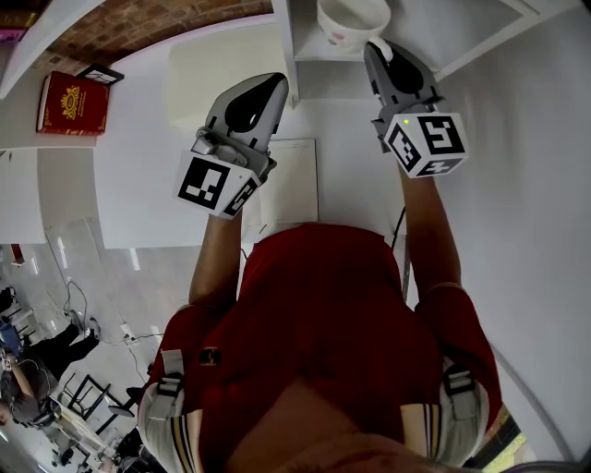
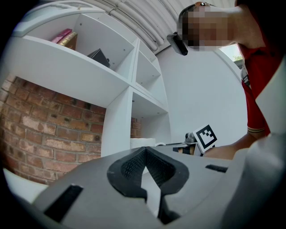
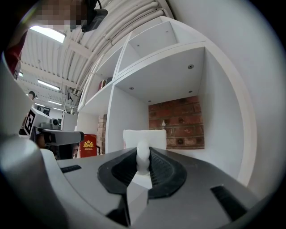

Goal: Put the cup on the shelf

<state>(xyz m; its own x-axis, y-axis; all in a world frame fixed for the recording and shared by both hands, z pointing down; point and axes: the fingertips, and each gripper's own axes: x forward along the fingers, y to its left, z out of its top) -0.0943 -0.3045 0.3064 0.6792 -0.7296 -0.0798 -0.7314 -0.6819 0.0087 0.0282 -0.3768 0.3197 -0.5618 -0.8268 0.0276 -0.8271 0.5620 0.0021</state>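
White cup [image 1: 352,22] in the shelf [image 1: 289,39], right tongs [image 1: 375,46] clamped on its handle [image 3: 142,157], left tongs [image 1: 276,83] together, one red book [image 1: 72,103] well apart.

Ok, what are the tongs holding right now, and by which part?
The right tongs pinch the white cup by its handle. The left tongs are shut and hold nothing.

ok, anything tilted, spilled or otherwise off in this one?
Nothing stands out. The cup is upright inside the shelf compartment, with no spill visible, and its handle is pinched in the right tongs. The left tongs are closed on nothing, clear of the shelf.
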